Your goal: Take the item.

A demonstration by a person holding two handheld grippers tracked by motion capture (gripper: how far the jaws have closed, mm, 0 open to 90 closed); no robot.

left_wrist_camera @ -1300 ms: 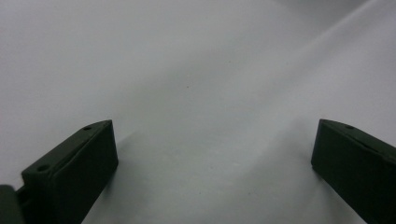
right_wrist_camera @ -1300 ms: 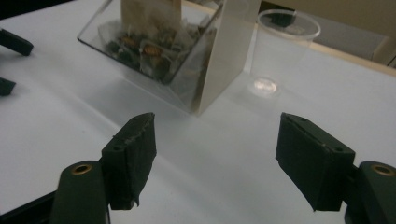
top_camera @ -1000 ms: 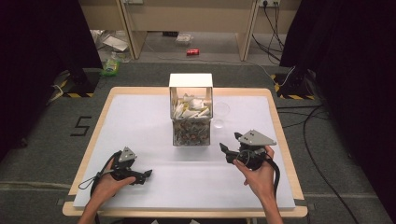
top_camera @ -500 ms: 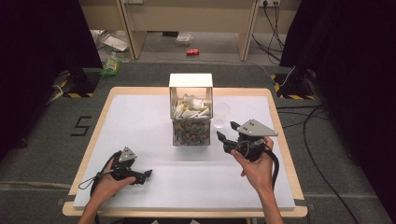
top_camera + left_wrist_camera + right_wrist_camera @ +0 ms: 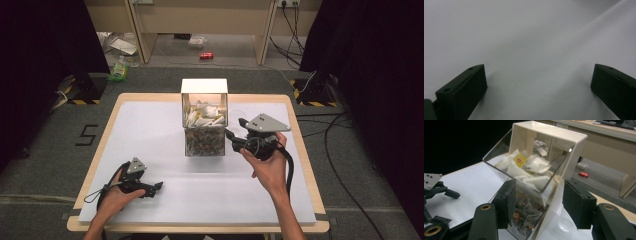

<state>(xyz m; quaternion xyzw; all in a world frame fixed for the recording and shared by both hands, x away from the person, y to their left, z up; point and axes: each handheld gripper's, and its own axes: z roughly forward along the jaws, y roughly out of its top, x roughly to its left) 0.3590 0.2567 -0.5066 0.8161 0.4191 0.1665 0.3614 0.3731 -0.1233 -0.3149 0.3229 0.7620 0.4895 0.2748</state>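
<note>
Upright, the dispenser box stands between the right gripper's closing, unclenched jaws.

You are looking at one clearly readable sign: a large dark "5" marked on the grey floor just left of the tabletop. The sachets in the clear dispenser box are showing small yellow-and-red labels, but their lettering is staying too small and blurred for you to read. The red can lying on the floor beyond the tabletop is giving you no legible brand either.
</note>
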